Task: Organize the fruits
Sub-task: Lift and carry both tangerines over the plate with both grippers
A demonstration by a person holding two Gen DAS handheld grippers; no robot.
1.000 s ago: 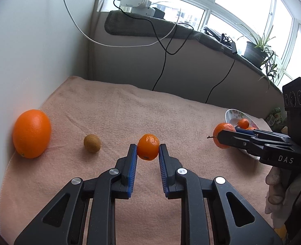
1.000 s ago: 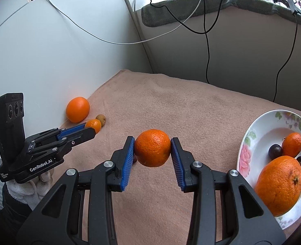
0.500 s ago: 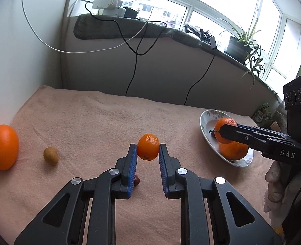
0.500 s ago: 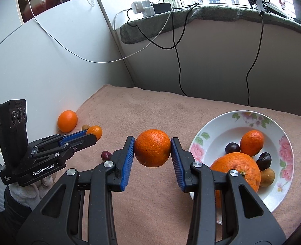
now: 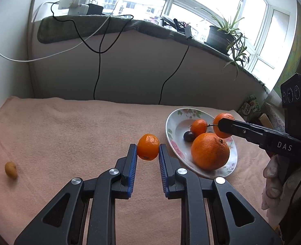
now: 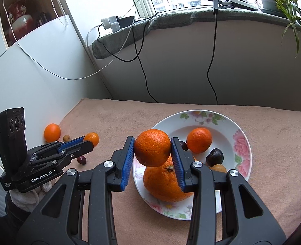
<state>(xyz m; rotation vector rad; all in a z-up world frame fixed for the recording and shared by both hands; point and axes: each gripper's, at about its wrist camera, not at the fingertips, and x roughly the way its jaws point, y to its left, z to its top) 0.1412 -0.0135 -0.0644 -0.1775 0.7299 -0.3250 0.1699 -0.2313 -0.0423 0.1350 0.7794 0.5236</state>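
Right wrist view: left gripper (image 6: 89,140), gripping a mandarin (image 6: 91,139), reads "GenRobot.AI".

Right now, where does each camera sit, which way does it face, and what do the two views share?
Left wrist: rides the left gripper, looking along its fingers at its mandarin and the plate; the right gripper and gloved hand show.
Right wrist: rides the right gripper, looking down over the plate; the left gripper shows.
Shared: plate, large orange, towel, windowsill.
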